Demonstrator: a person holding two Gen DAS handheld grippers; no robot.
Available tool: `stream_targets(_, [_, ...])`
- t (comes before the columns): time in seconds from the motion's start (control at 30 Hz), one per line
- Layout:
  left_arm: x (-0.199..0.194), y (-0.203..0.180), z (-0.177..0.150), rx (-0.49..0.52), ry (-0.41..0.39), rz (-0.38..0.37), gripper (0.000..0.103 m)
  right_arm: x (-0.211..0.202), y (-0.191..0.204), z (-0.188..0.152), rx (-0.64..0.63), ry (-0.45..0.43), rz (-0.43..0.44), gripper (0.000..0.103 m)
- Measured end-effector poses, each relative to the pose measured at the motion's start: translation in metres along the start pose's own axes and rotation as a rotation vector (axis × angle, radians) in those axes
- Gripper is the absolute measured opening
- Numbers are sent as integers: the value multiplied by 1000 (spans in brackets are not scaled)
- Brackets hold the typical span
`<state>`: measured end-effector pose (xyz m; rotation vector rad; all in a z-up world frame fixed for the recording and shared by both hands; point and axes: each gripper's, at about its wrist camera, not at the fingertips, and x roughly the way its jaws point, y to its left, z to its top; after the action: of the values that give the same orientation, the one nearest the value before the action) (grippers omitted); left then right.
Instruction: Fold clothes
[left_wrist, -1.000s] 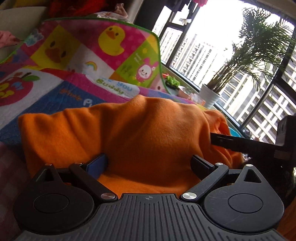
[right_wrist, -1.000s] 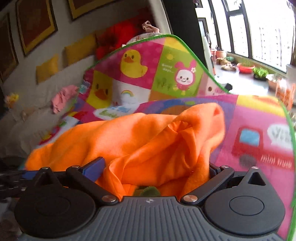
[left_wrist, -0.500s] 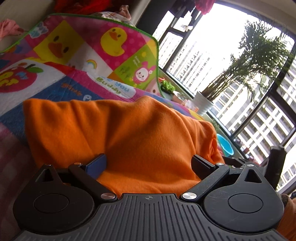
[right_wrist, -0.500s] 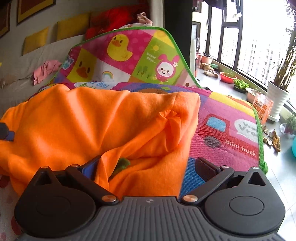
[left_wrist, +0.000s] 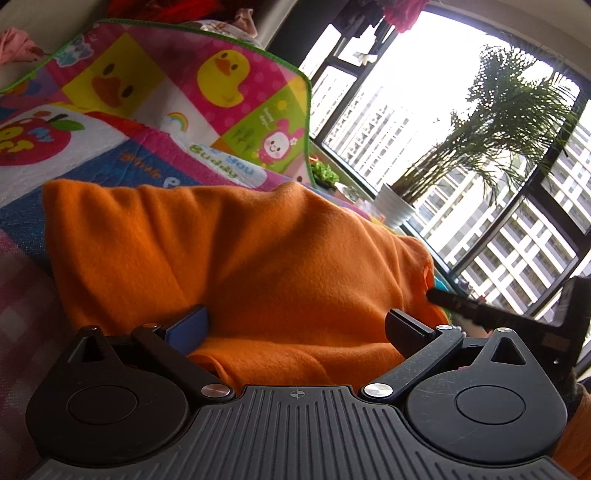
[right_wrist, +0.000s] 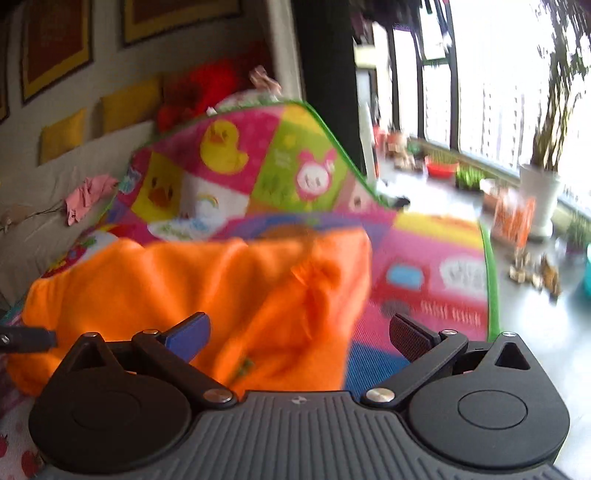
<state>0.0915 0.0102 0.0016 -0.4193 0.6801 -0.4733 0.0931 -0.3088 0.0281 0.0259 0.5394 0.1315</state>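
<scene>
An orange fleece garment lies bunched on a colourful play mat. My left gripper is open, its fingers set wide with the orange cloth lying between them. In the right wrist view the same garment fills the left and middle. My right gripper is open; the cloth drapes over its left side and the right finger is bare above the mat. The right gripper's finger shows at the right of the left wrist view. The right view is blurred.
The mat's far part rises over a sofa with yellow cushions and a pink cloth. A potted palm in a white pot and small plants stand by large windows on the right. Grey floor lies beyond the mat's green edge.
My right gripper has let go of the orange garment and its jaws have opened wide, then it pulled back and tilted. The left gripper stayed open with cloth between its fingers.
</scene>
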Motion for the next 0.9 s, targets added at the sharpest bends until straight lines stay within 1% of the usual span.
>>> stream_targets(0.07, [0,0,0,2,2,2,103,8,18,4,-60,8,3,103])
stream_targets(0.17, [-6,2,4,-20,8,-8,103,29,42,-1,-160,67,-18,103])
stream_targets(0.27, [-20,8,10,-56,-11,-14,103,35,47,-9,-186,77,-33,103])
stream_targets(0.37, [-34,18,15,-89,-64,51,103,40,50,-17,-206,80,-46,103])
stream_targets(0.43, [-37,26,17,-116,-87,95,103,42,47,-17,-191,87,-36,103])
stream_targets(0.5, [-34,33,19,-131,-71,137,103,41,47,-18,-187,86,-34,103])
stream_targets(0.53, [-30,35,18,-129,-60,170,103,40,47,-18,-187,84,-35,103])
stream_targets(0.6, [-23,39,16,-101,-40,244,103,38,48,-21,-188,77,-38,103])
stream_targets(0.67, [-21,39,16,-51,-46,306,103,36,48,-23,-188,71,-41,103])
stream_targets(0.73, [-20,40,16,-4,-45,394,103,35,47,-23,-180,69,-39,103])
stream_targets(0.83, [-24,49,17,14,-38,433,103,34,42,-24,-150,76,-15,103])
stream_targets(0.9, [-30,49,18,23,-54,485,103,35,38,-23,-132,86,0,103])
